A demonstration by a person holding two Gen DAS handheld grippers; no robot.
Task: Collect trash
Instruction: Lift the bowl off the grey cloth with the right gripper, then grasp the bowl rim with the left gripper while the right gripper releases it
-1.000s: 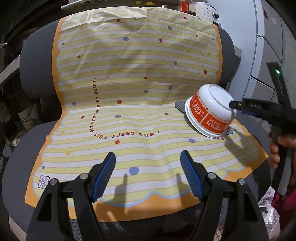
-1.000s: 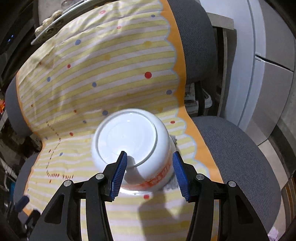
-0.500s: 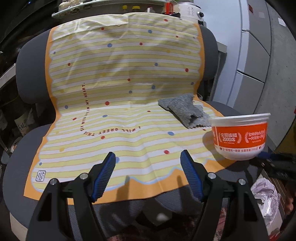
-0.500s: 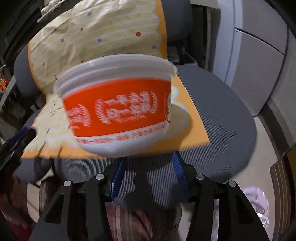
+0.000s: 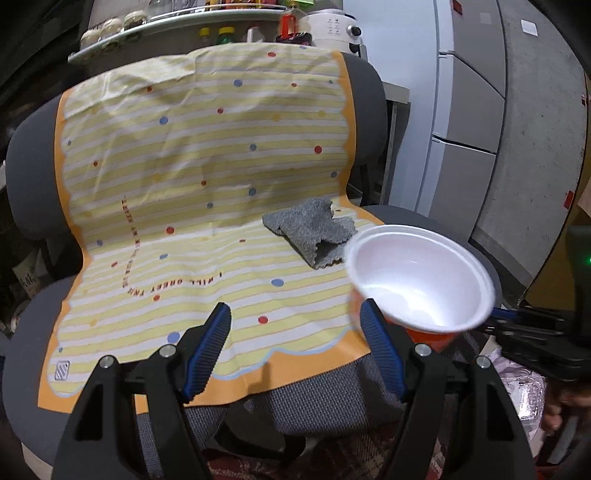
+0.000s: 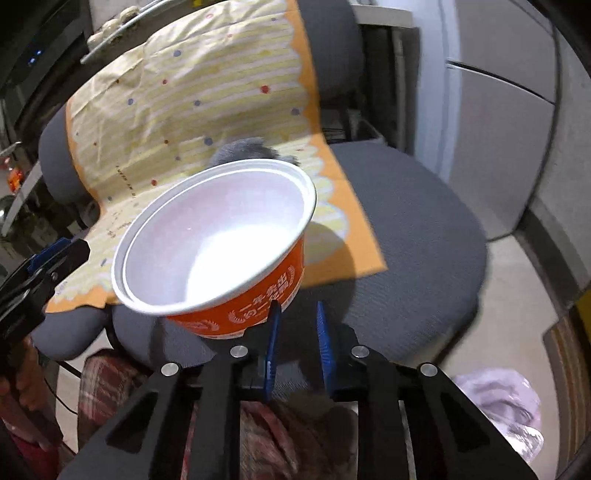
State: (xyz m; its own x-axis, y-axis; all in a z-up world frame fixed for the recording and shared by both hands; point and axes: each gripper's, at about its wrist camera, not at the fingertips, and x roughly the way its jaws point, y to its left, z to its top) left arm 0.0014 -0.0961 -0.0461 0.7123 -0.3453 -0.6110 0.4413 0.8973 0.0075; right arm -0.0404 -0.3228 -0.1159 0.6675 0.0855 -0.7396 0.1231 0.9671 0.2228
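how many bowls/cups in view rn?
1. The orange-and-white bowl is held off the chair, mouth up and empty, by the right gripper at its base. The left gripper is open, holding nothing. Others may be hidden out of frame.

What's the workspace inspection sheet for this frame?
Surface: office chair draped with striped mat.
Job's things: orange noodle bowl, empty, off the seat.
Clutter: grey cloth on mat; plastic bag on floor.
Grippers: right tongs gripping bowl's base; left tongs open, empty.
Cables: thin dark cable under the seat.
Surroundings: shelf with jars, grey cabinets.
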